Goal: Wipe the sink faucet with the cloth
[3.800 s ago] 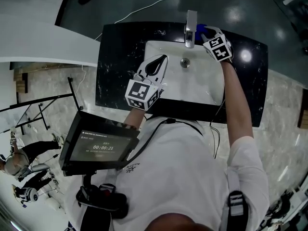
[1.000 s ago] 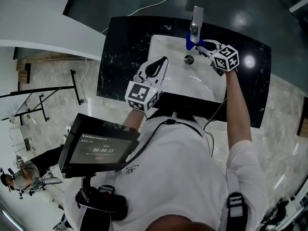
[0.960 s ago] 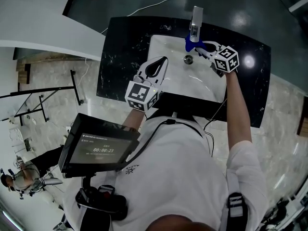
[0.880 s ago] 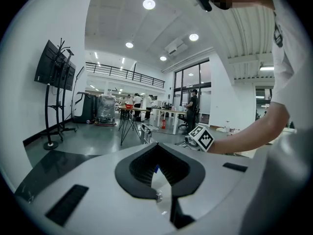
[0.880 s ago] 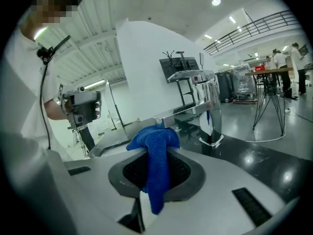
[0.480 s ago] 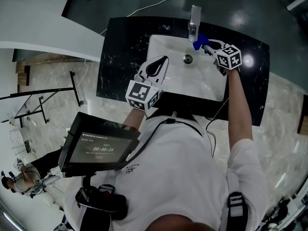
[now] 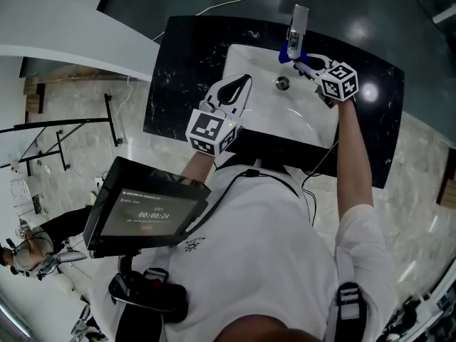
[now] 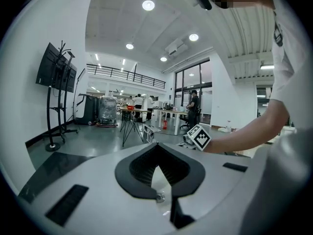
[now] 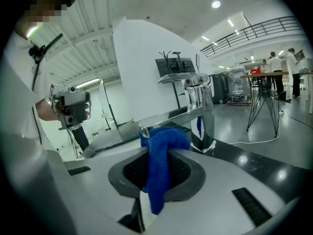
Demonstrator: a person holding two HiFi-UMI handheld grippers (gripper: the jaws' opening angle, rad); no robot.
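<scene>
A chrome faucet (image 7: 297, 21) stands at the back of the white sink (image 7: 246, 59). My right gripper (image 7: 305, 59) is shut on a blue cloth (image 7: 291, 49), which presses against the faucet's lower right side. In the right gripper view the cloth (image 9: 161, 151) bunches between the jaws and hangs down, with the faucet (image 9: 204, 116) just beyond the right gripper (image 9: 161, 140). My left gripper (image 7: 244, 84) hovers over the sink's left front edge, shut and empty. In the left gripper view the left gripper (image 8: 156, 148) points across the basin toward the right arm.
The sink sits in a black marble counter (image 7: 182, 70). A round drain (image 7: 283, 83) lies below the spout. A screen (image 7: 146, 212) hangs at the person's chest. Behind the counter is grey floor with a white cable (image 7: 235, 2).
The right gripper carried the cloth a little to the right of the faucet, then back against its side. The left gripper kept its place over the sink's edge.
</scene>
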